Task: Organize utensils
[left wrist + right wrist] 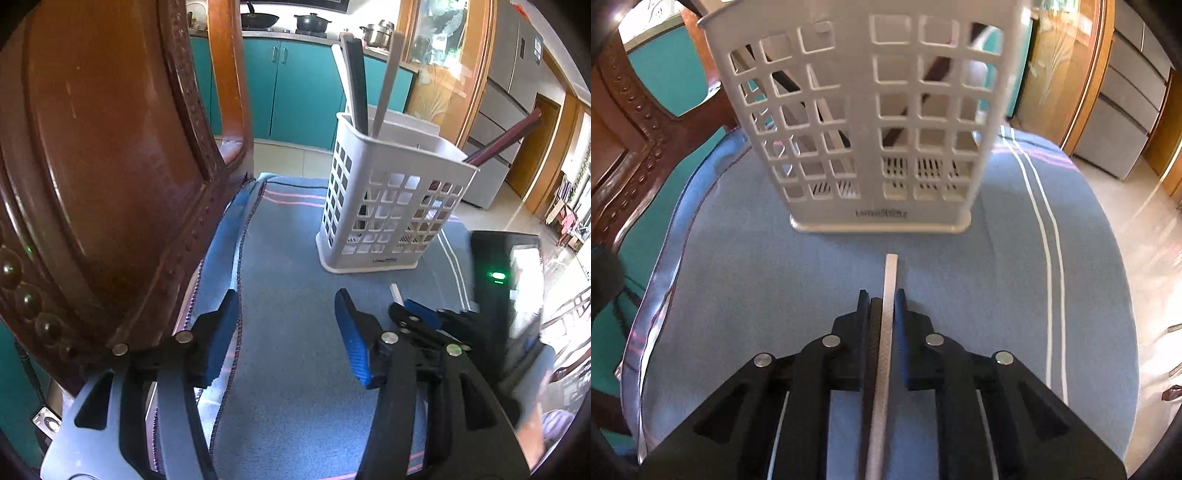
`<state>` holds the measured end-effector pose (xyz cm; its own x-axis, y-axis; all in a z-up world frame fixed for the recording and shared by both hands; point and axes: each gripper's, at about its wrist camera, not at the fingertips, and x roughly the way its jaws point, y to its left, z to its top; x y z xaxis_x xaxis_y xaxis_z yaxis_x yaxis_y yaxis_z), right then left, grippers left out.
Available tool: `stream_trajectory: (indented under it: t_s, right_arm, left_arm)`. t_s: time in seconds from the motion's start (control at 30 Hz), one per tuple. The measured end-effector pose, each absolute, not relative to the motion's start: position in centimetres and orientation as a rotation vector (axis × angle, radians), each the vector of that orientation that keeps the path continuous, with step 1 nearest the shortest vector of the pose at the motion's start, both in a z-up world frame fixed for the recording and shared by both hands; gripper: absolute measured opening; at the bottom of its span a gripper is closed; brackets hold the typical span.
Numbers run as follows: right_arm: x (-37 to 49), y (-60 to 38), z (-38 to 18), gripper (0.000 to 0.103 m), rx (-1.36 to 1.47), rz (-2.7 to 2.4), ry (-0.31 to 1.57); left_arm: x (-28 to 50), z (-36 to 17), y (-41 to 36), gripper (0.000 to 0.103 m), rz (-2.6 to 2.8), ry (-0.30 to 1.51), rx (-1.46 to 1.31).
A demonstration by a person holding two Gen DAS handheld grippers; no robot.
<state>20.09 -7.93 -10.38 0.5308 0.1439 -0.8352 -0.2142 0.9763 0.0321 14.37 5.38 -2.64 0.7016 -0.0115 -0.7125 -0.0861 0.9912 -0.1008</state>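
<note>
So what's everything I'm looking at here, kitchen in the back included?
utensil holder: one, white slotted plastic, standing on the cloth
sticks in holder, left side: three, one dark, two pale, leaning upright
stick in holder, right side: one, dark red, leaning outward
white stick: one, pinched in the right gripper, pointing at the holder
cloth: one, blue with pink and white stripes, covering the table
wooden chair: one, reddish brown, left of the table
cabinets: teal, behind
pots: three or so, on the counter
fridge: one, grey, far right
left gripper: black with blue pads, open, empty
right gripper: black, shut on the white stick
</note>
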Motion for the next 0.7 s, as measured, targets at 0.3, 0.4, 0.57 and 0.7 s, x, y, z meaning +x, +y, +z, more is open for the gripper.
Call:
stream_trajectory:
  t_s: [0.3, 0.4, 0.57, 0.7]
  right_arm:
    - [19.1, -15.0, -9.3, 0.013, 0.155, 0.221, 1.027]
    - [19.1, -15.7, -8.9, 0.013, 0.190, 0.248, 1.026]
    - [19.2, -15.4, -9.4, 0.013, 0.174, 0.231, 1.050]
    - [18.2, -14.8, -9.6, 0.014, 0.142, 0.222, 1.059]
  left_arm:
    - [15.5, -4.2, 3.7, 0.058, 0.016, 0.853, -0.079]
    - [15.8, -4.6, 3.2, 0.058, 0.008, 0.868, -0.070]
    - [16.0, -5.3, 2.6, 0.059, 0.000, 0.890, -0.055]
    - [16.3, -5.9, 2.4, 0.061, -0.006, 0.910, -0.047]
